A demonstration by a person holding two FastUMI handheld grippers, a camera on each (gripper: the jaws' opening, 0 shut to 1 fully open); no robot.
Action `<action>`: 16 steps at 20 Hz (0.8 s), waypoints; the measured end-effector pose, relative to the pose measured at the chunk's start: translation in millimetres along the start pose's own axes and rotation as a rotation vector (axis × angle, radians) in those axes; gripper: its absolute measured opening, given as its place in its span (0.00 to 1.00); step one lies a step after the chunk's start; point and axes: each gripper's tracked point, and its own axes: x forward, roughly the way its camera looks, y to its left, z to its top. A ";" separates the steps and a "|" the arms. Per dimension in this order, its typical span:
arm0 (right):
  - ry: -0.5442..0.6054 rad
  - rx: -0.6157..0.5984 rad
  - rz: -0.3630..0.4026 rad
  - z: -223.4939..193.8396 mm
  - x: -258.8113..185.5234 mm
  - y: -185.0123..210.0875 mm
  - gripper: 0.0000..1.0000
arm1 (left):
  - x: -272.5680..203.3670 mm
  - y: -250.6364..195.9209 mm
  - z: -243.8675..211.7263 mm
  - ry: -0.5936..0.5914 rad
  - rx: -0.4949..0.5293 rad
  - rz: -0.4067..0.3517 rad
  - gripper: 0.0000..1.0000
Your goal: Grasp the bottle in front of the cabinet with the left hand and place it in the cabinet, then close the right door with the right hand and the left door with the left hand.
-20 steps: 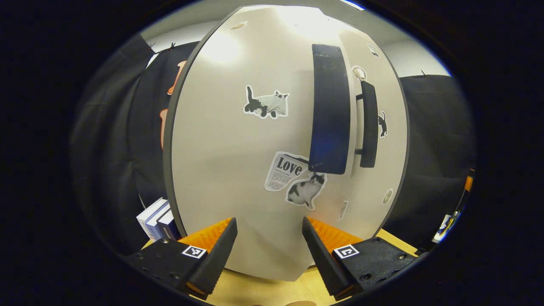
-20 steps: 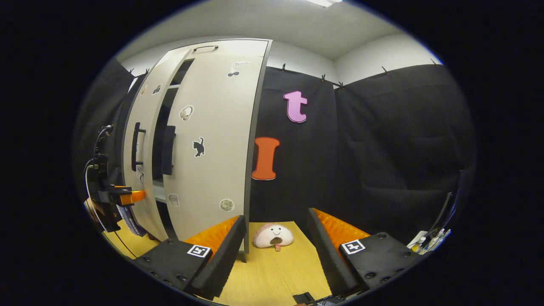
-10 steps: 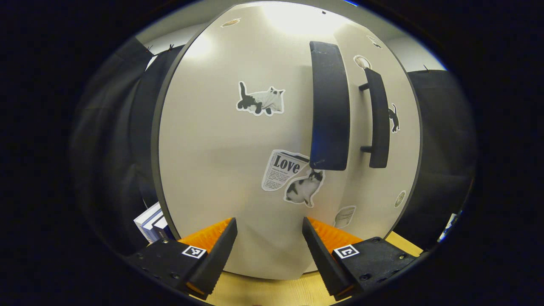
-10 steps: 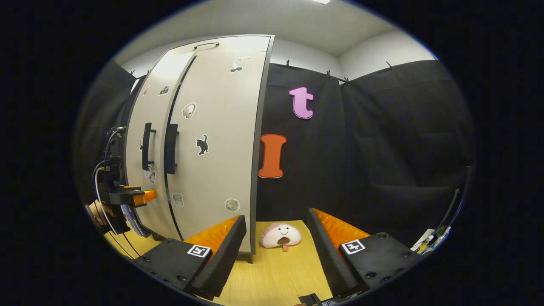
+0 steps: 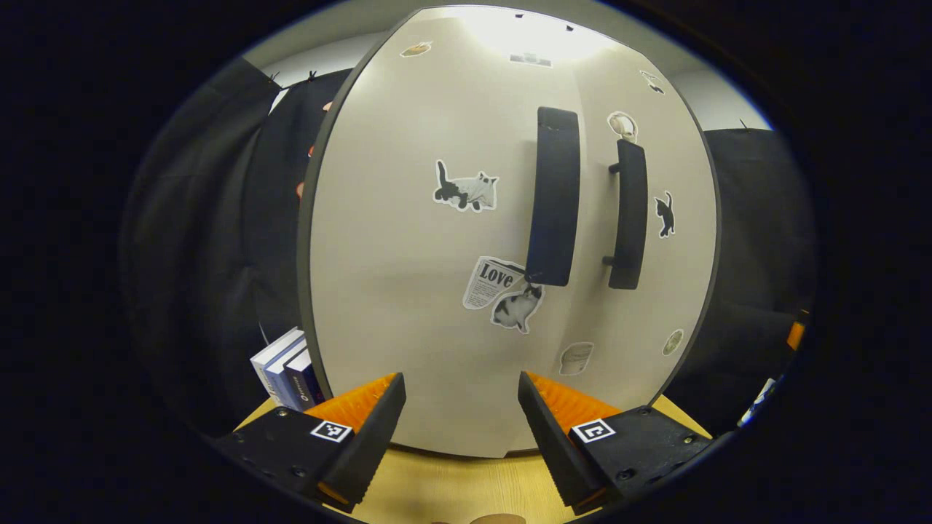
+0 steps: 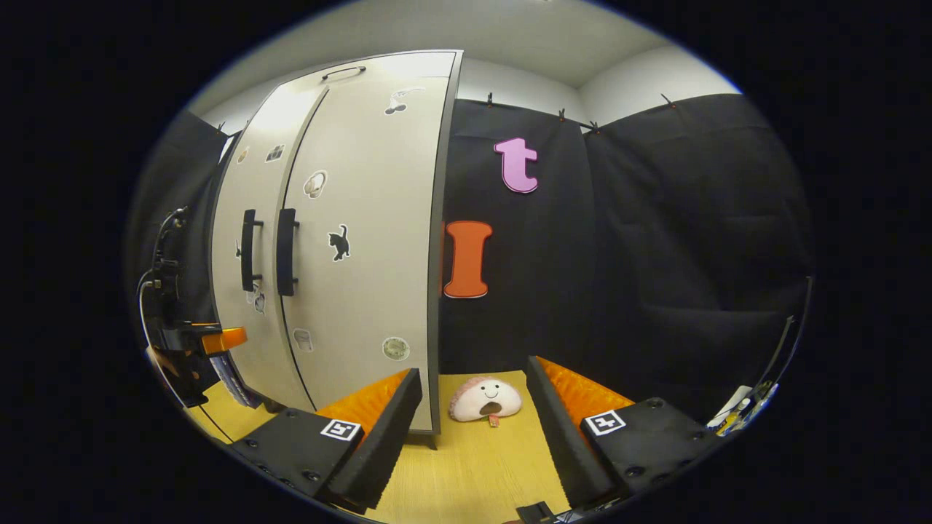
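Note:
The pale cabinet (image 5: 408, 306) stands close before my left gripper (image 5: 460, 426), with stickers on it. Its left door (image 5: 393, 218) and right door (image 5: 670, 291) are both shut and hide the inside, so I see no bottle. Two dark handles (image 5: 553, 196) run upright side by side at the middle seam. My left gripper is open and empty, a short way off the left door. In the right gripper view the cabinet (image 6: 364, 276) is at the left, the left gripper (image 6: 234, 338) hovers by its lower left, and my right gripper (image 6: 473, 426) is open over the table.
Several books (image 5: 284, 367) stand left of the cabinet. A smiling plush toy (image 6: 485, 400) lies on the wooden table (image 6: 480, 473) right of the cabinet, just beyond my right gripper. Black cloth walls close the booth behind.
The left door has swung fully shut and the gap between the doors is gone. My left gripper has drawn back a little from the door. The right gripper has barely moved.

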 end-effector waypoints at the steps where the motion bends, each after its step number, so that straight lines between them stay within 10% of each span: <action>1: 0.006 0.006 0.008 -0.3 0.6 1.5 0.96 | -9.7 1.3 1.8 0.000 -0.006 -0.002 0.94; 16: -0.005 0.027 0.087 9.7 -21.5 36.9 0.96 | -144.5 39.3 72.7 -0.115 -0.002 0.065 0.94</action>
